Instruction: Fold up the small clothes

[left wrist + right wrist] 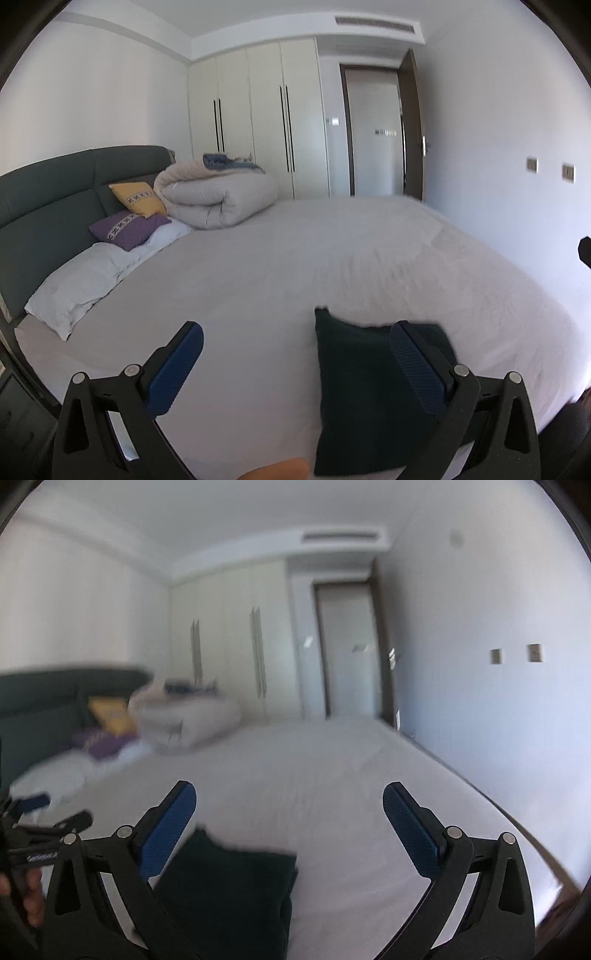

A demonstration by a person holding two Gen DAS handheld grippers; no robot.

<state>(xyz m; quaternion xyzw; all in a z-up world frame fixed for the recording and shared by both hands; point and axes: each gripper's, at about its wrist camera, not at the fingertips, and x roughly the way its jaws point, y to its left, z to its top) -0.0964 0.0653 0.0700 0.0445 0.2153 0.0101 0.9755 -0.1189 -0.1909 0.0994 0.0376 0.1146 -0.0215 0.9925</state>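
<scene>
Clothes come last in size, so the room goes first. A bed (295,258) under a pale sheet fills most of both views, its dark green headboard (55,206) along the left. Beyond the bed's far end stands a cream wardrobe (258,122) with long dark handles, and right of it a brown-framed door (373,129) stands open. Two switch plates (532,165) sit on the right wall.

At the head of the bed lies a rolled beige duvet (218,195) with some blue fabric (221,161) on top. Beside it a white pillow (92,273) lies flat; a purple cushion (129,229) rests on it, and a yellow cushion (138,199) leans against the headboard just behind.

The folded garment (354,387) — dark, a neat rectangle — lies flat on the sheet near the bed's near edge. In the left wrist view it sits to the right, partly behind the right finger; in the right wrist view it shows low and left of centre.

The left gripper (295,347) has its blue pads (181,365) spread wide, nothing between them, clear of the cloth. The right gripper (290,812) also stands wide open and empty, its pads (170,830) apart above the sheet — this view is blurred. At its left edge a hand (31,901) grips the left gripper's handle.
</scene>
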